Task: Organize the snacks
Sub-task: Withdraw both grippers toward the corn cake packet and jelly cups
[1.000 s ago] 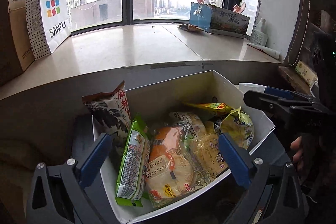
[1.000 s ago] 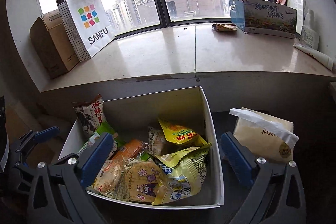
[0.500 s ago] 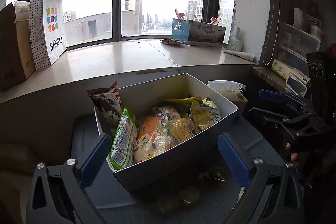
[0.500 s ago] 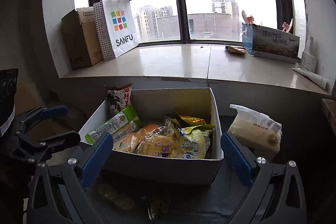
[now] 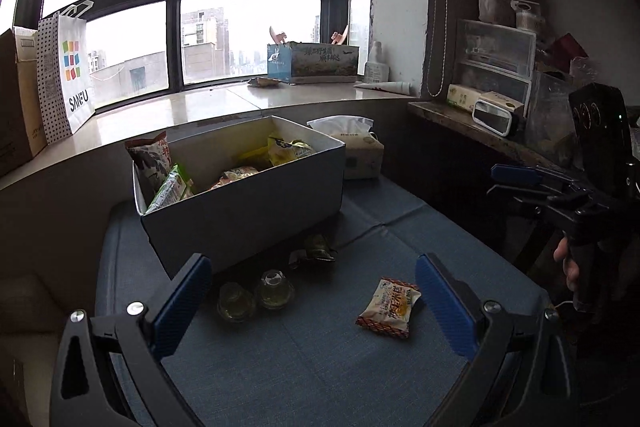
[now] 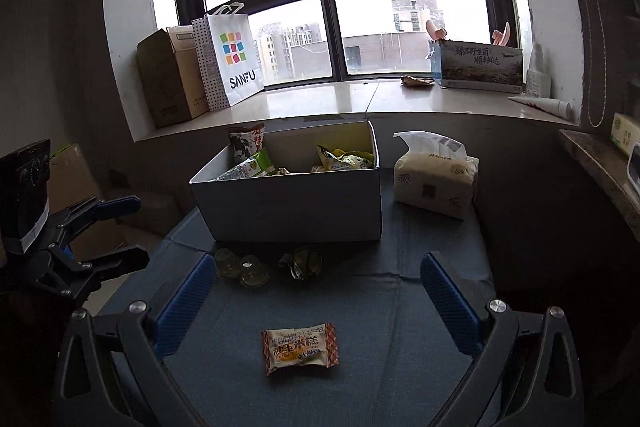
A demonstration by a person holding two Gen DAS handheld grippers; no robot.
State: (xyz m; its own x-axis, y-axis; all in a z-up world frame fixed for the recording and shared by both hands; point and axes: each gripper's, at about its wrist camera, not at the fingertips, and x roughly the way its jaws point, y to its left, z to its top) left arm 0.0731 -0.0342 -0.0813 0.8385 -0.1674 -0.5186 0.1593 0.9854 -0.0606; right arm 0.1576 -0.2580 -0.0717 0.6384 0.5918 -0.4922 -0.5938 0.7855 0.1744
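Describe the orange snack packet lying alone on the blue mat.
The packet is a small pillow-style wrapper, glossy like plastic film, orange and white with a checked orange band at each crimped end and printed characters on its face. It looks sealed and puffed. It lies flat, face up, on the mat, apart from everything else; neither gripper touches it.

Both views are pretty backlit, the window (image 5: 248, 23) blows out white while the room stays dim, with heavy fisheye bending and dark corners.
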